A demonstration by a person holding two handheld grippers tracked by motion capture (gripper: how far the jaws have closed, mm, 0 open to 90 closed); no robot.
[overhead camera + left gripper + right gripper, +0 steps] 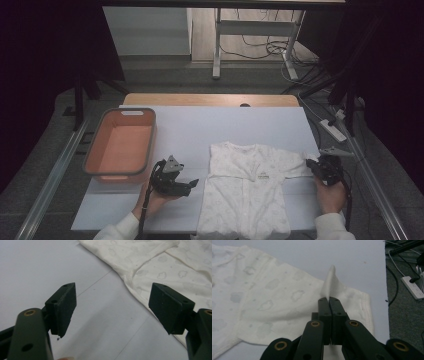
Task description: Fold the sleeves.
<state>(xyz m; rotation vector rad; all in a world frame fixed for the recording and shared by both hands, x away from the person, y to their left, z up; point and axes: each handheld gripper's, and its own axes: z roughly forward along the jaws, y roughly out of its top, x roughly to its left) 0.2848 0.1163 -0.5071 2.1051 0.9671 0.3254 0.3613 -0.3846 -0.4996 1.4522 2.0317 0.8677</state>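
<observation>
A cream baby garment (pixel 247 192) with a faint cloud print lies flat on the white table cover, its lower part hanging toward the front edge. My right gripper (pixel 315 166) is shut on the garment's right sleeve (pixel 307 305), pinching up a ridge of cloth between its jaws (pixel 329 300). My left gripper (pixel 192 184) sits open just left of the garment, low over the cover. In the left gripper view its jaws stand wide apart with nothing between them, and the garment's edge (pixel 130 280) lies just ahead.
An orange basket (pixel 121 144) with a grey rim stands at the table's left. A power strip (pixel 332 129) and cables lie on the floor to the right of the table. Bare white cover (pixel 210 125) stretches behind the garment.
</observation>
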